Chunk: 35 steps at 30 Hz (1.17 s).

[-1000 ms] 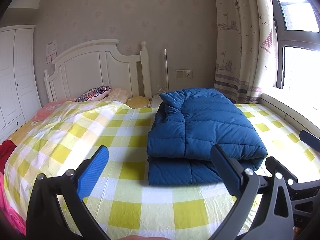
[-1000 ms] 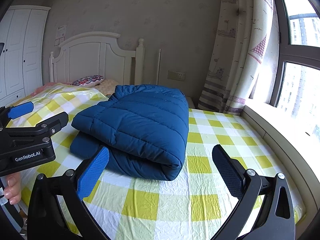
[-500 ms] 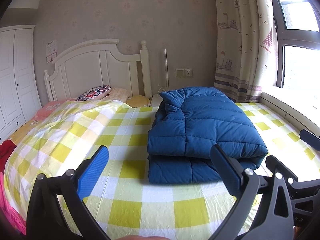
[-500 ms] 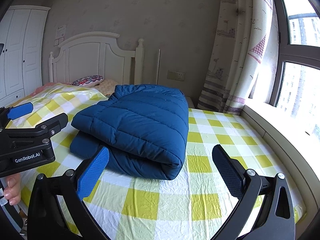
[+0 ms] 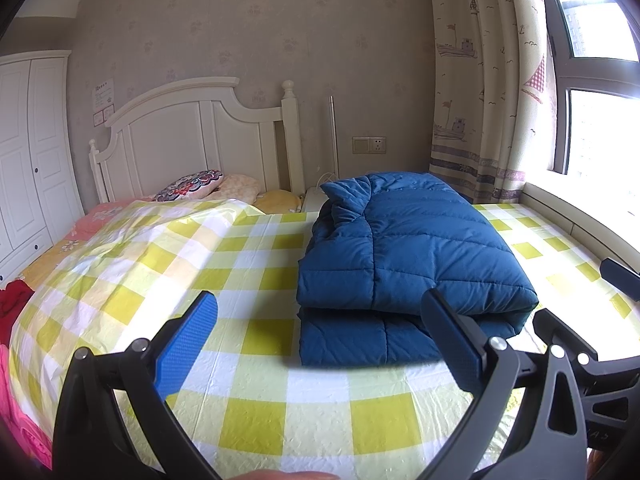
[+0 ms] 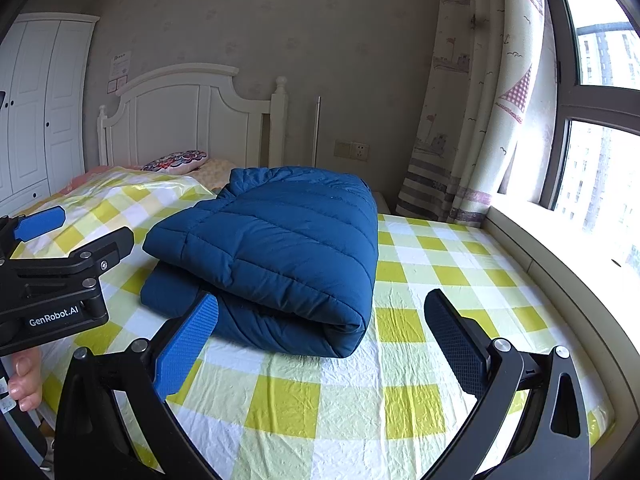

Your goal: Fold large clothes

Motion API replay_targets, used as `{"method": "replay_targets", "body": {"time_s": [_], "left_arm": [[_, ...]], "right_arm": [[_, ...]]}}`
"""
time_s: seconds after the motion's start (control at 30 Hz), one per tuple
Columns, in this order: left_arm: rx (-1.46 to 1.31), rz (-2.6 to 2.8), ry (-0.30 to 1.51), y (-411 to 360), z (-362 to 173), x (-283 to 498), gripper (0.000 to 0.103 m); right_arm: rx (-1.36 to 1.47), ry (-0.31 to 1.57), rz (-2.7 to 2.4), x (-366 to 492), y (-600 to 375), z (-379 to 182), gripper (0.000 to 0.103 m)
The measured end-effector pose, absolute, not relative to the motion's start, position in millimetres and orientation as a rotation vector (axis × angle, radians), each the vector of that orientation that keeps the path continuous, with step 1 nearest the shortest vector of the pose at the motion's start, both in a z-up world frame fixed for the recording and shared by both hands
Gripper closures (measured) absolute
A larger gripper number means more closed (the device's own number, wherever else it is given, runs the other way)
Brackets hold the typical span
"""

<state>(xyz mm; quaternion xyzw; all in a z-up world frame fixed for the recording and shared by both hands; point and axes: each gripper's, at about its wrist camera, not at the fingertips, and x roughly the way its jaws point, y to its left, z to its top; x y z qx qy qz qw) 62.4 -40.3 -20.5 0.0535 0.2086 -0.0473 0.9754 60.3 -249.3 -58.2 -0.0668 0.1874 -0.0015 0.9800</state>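
Note:
A blue quilted down jacket (image 5: pixel 404 256) lies folded in a thick bundle on the yellow-and-white checked bed sheet (image 5: pixel 256 412); the right wrist view has the jacket (image 6: pixel 280 248) at centre. My left gripper (image 5: pixel 320 340) hangs open a little short of the bundle's near edge, nothing between its fingers. My right gripper (image 6: pixel 320 340) is open too, just before the jacket's rounded fold. The left gripper's body (image 6: pixel 52 280) shows at the left of the right wrist view, with a person's fingers (image 6: pixel 24 380) under it.
A white headboard (image 5: pixel 192 140) and pillows (image 5: pixel 192 186) stand at the far end. A white wardrobe (image 5: pixel 28 152) is at the left. Curtains (image 5: pixel 492 80) and a window sill (image 6: pixel 560 256) run along the right. Red and pink cloth (image 5: pixel 12 308) lies at the bed's left edge.

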Motion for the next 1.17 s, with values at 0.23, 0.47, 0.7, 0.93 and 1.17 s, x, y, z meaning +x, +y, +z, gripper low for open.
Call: {"method": "replay_targets", "body": {"time_s": [0.23, 0.47, 0.7, 0.93, 1.17], "left_arm": [[0.114, -0.092, 0.421, -38.7, -23.7, 59.9, 0.002], [0.113, -0.093, 0.421, -37.6, -23.9, 59.9, 0.002], [0.122, -0.099, 0.409, -40.5, -22.1, 58.0, 0.002], [0.133, -0.136, 0.384, -44.4, -24.9, 55.3, 0.002], [0.080, -0.144, 0.584, -5.4, -45.7, 111.7, 0.002]], "right_arm": [[-0.137, 0.380, -0.003, 60.5, -248.2, -59.8, 0.004], [-0.135, 0.381, -0.003, 60.0, -247.7, -60.8, 0.004], [-0.139, 0.382, 0.000, 59.6, -246.4, -63.7, 0.004], [-0.143, 0.394, 0.006, 60.7, -246.9, -67.3, 0.004], [-0.128, 0.498, 0.058, 84.9, -264.6, -77.4, 0.004]]}}
